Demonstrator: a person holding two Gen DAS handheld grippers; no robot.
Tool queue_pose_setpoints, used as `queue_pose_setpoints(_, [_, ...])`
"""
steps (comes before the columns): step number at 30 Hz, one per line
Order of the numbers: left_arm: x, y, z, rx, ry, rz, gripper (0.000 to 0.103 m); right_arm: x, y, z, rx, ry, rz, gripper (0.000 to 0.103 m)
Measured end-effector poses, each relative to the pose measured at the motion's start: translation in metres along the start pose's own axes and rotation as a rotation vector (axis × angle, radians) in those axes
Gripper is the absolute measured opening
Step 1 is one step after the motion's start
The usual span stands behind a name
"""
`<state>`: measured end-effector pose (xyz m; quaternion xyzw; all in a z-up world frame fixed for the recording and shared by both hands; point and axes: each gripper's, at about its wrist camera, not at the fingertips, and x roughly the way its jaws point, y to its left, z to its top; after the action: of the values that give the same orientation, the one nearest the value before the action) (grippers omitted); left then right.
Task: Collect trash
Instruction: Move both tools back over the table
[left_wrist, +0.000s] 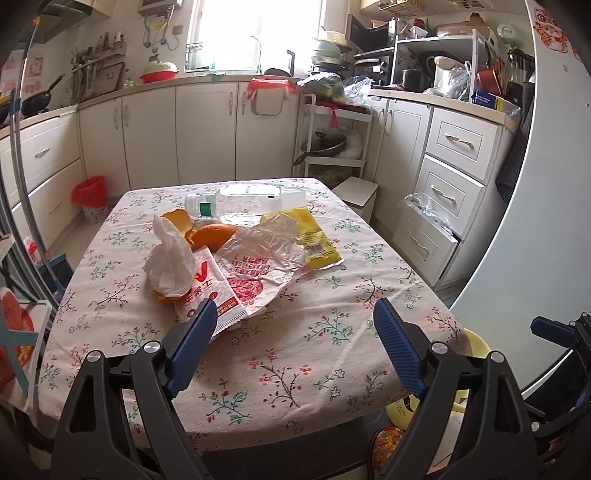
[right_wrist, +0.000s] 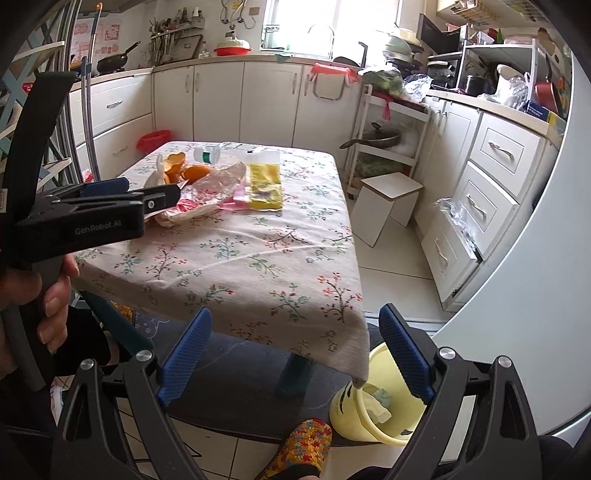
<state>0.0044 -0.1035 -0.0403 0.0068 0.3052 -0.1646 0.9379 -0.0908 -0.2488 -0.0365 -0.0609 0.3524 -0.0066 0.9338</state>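
Note:
Trash lies on the flowered table (left_wrist: 280, 354): a crumpled white tissue (left_wrist: 170, 258), orange peels (left_wrist: 212, 234), a red-and-white sachet (left_wrist: 218, 295), a crinkled clear wrapper (left_wrist: 262, 258), a yellow packet (left_wrist: 314, 240) and a clear plastic bottle (left_wrist: 243, 205) lying down. My left gripper (left_wrist: 295, 325) is open and empty, just short of the sachet. My right gripper (right_wrist: 295, 347) is open and empty over the table's near right corner, above a yellow bucket (right_wrist: 373, 406) on the floor that holds some tissue. The left gripper also shows in the right wrist view (right_wrist: 122, 192).
A white stool (right_wrist: 388, 206) stands right of the table. A red-lined bin (left_wrist: 90, 197) stands by the far-left cabinets. Cabinets and drawers (left_wrist: 450, 199) line the back and right. A patterned slipper (right_wrist: 299, 450) is by the bucket.

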Motion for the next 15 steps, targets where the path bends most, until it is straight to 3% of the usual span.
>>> queue_pose_setpoints(15, [0.0053,0.006,-0.0029,-0.01,0.025,0.022,0.083,0.0057,0.0078,0.0011,0.0,0.019,0.025,0.088])
